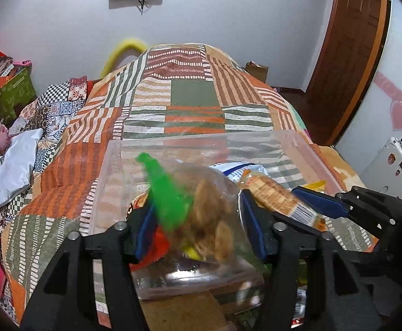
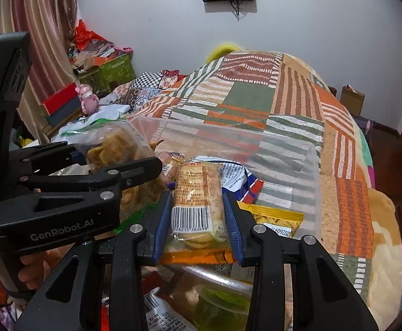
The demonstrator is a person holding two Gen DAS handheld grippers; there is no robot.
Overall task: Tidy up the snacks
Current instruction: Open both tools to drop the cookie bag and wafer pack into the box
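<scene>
Several packets already lie in the clear bin (image 2: 305, 162); the left gripper (image 1: 198, 220) stands apart around a blurred cookie bag (image 1: 209, 209), the right gripper (image 2: 198, 218) clamps a cracker pack (image 2: 198, 193) over it; more snacks wait below

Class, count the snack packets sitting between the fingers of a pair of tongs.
2. A clear bag of brown snacks is between the left tongs; a barcoded cracker packet is between the right tongs. Both gaps show fully.
</scene>
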